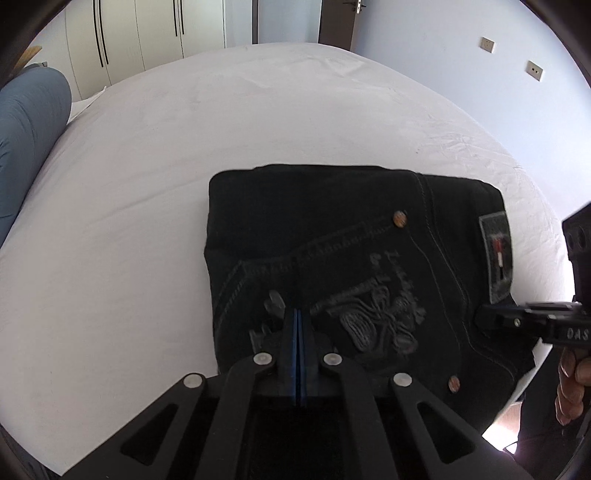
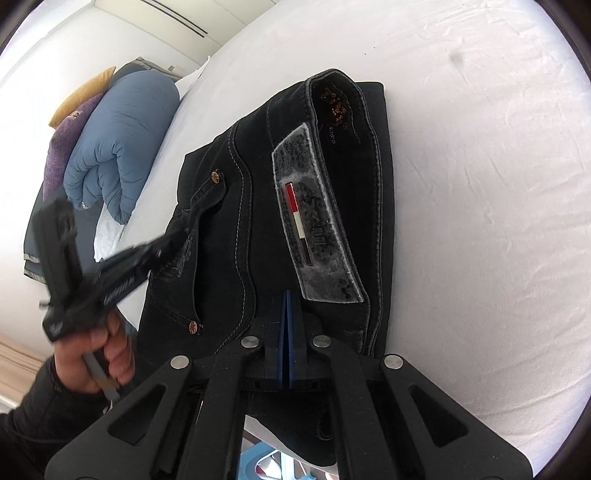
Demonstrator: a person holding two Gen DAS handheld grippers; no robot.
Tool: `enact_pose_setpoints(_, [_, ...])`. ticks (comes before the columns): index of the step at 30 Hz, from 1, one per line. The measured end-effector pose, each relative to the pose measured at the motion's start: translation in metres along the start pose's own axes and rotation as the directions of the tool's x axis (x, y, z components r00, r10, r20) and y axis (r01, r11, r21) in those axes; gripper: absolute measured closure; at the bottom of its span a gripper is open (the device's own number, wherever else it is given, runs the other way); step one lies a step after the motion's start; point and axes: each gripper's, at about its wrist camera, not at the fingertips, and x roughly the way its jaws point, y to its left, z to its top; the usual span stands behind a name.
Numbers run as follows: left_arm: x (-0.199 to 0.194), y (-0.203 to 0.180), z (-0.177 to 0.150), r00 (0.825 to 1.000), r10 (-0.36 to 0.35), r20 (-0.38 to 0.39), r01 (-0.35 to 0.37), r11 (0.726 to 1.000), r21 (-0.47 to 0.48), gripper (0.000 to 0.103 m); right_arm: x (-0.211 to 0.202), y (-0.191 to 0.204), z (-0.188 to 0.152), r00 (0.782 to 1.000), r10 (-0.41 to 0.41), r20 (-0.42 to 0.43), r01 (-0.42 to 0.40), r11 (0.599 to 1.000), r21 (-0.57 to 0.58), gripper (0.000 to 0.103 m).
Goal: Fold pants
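Left gripper (image 1: 298, 314): jaws pressed fully together, blue pads face to face, nothing pinched between them, tips over the embroidered back pocket (image 1: 373, 314) of the folded black pants (image 1: 314, 206). Right gripper (image 2: 287, 295): likewise closed tight with nothing in its grasp, tips over the pants just below the grey waistband patch (image 2: 314, 225). Whether either tip presses into the cloth: cannot tell. Left hand (image 2: 96, 354) wrapped around the handle of its tool, dark sleeve below. Pants folded into a compact rectangle near the close edge of the white bed (image 1: 184, 147), waistband on the right side. Farther off, rolled blue blanket (image 2: 122, 147) beside a purple cushion (image 2: 59, 147), then white wardrobe doors (image 1: 147, 33).
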Motion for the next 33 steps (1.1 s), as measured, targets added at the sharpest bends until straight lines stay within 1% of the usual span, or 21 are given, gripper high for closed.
enact_pose_setpoints(3, [-0.011, -0.014, -0.027, 1.000, 0.011, 0.009, -0.012, 1.000, 0.015, 0.103, 0.002, -0.002, 0.000, 1.000, 0.000, 0.009, 0.000, 1.000, 0.002, 0.103])
enact_pose_setpoints(5, [-0.018, -0.019, -0.043, 1.000, 0.012, 0.020, -0.012, 1.000, -0.001, 0.103, 0.003, -0.002, -0.002, 1.000, 0.000, 0.015, 0.000, 1.000, -0.004, 0.103])
enact_pose_setpoints(7, [-0.023, -0.020, -0.051, 1.000, 0.011, 0.029, -0.011, 1.000, -0.025, 0.103, 0.001, -0.005, -0.004, 1.000, 0.009, 0.017, -0.009, 1.000, 0.007, 0.103])
enact_pose_setpoints(10, [-0.025, -0.019, -0.057, 1.000, -0.005, 0.016, 0.006, 0.998, -0.059, 0.103, -0.010, -0.002, -0.001, 1.000, 0.007, 0.022, -0.007, 0.999, 0.037, 0.103])
enact_pose_setpoints(11, [-0.026, -0.017, -0.061, 1.000, -0.011, 0.016, 0.012, 0.998, -0.064, 0.103, -0.019, 0.005, 0.003, 0.999, 0.019, 0.043, -0.021, 0.999, 0.039, 0.102])
enact_pose_setpoints(13, [-0.025, -0.016, -0.066, 1.000, -0.020, 0.018, 0.021, 0.997, -0.073, 0.103, -0.032, 0.024, 0.019, 0.990, 0.107, 0.092, -0.108, 0.994, 0.003, 0.102])
enact_pose_setpoints(14, [-0.023, -0.014, -0.066, 0.999, -0.027, 0.019, 0.029, 0.996, -0.084, 0.103, -0.033, 0.033, 0.029, 0.987, 0.138, 0.086, -0.137, 0.990, -0.013, 0.102])
enact_pose_setpoints(15, [-0.023, -0.012, -0.068, 0.999, -0.035, 0.017, 0.037, 0.995, -0.094, 0.103, -0.028, 0.043, 0.040, 0.985, 0.162, 0.064, -0.160, 0.987, -0.028, 0.102])
enact_pose_setpoints(16, [-0.021, -0.010, -0.067, 0.999, -0.045, 0.016, 0.046, 0.993, -0.106, 0.103, -0.017, 0.053, 0.053, 0.982, 0.187, 0.021, -0.186, 0.982, -0.036, 0.102])
enact_pose_setpoints(17, [-0.020, -0.007, -0.067, 0.998, -0.053, 0.016, 0.055, 0.991, -0.119, 0.103, -0.001, 0.063, 0.065, 0.977, 0.209, -0.033, -0.210, 0.977, -0.033, 0.102])
enact_pose_setpoints(18, [-0.019, -0.006, -0.067, 0.998, -0.059, 0.016, 0.060, 0.990, -0.127, 0.103, 0.016, 0.071, 0.077, 0.974, 0.215, -0.066, -0.218, 0.976, -0.029, 0.101])
enact_pose_setpoints(20, [-0.018, -0.002, -0.068, 0.998, -0.064, 0.018, 0.066, 0.989, -0.134, 0.103, 0.048, 0.083, 0.098, 0.964, 0.243, -0.105, -0.246, 0.969, -0.012, 0.101])
enact_pose_setpoints(22, [-0.016, 0.002, -0.070, 0.997, -0.075, 0.021, 0.077, 0.986, -0.146, 0.103, 0.076, 0.087, 0.112, 0.948, 0.287, -0.135, -0.284, 0.958, 0.036, 0.100])
enact_pose_setpoints(23, [-0.017, 0.004, -0.073, 0.997, -0.080, 0.022, 0.083, 0.985, -0.150, 0.103, 0.093, 0.086, 0.119, 0.942, 0.296, -0.155, -0.289, 0.955, 0.071, 0.100])
enact_pose_setpoints(25, [-0.014, 0.007, -0.073, 0.995, -0.096, 0.024, 0.098, 0.983, -0.157, 0.103, 0.120, 0.079, 0.127, 0.951, 0.253, -0.180, -0.234, 0.965, 0.121, 0.100])
enact_pose_setpoints(26, [-0.013, 0.009, -0.073, 0.994, -0.102, 0.026, 0.105, 0.982, -0.158, 0.103, 0.130, 0.068, 0.131, 0.956, 0.231, -0.179, -0.206, 0.968, 0.146, 0.103])
enact_pose_setpoints(27, [-0.012, 0.010, -0.073, 0.994, -0.108, 0.027, 0.111, 0.981, -0.158, 0.103, 0.135, 0.056, 0.134, 0.959, 0.228, -0.165, -0.200, 0.964, 0.173, 0.103])
enact_pose_setpoints(29, [-0.007, 0.013, -0.070, 0.992, -0.122, 0.030, 0.125, 0.978, -0.166, 0.103, 0.133, 0.027, 0.139, 0.970, 0.226, -0.092, -0.199, 0.951, 0.238, 0.103])
enact_pose_setpoints(30, [-0.005, 0.013, -0.068, 0.992, -0.123, 0.031, 0.126, 0.979, -0.163, 0.103, 0.130, 0.017, 0.142, 0.970, 0.235, -0.067, -0.210, 0.942, 0.263, 0.103])
enact_pose_setpoints(31, [-0.003, 0.012, -0.067, 0.992, -0.121, 0.035, 0.125, 0.980, -0.156, 0.103, 0.127, 0.012, 0.145, 0.972, 0.228, -0.053, -0.206, 0.942, 0.264, 0.103])
enact_pose_setpoints(33, [-0.004, 0.014, -0.065, 0.993, -0.113, 0.044, 0.118, 0.983, -0.143, 0.103, 0.118, 0.012, 0.151, 0.988, 0.148, -0.033, -0.137, 0.965, 0.223, 0.103])
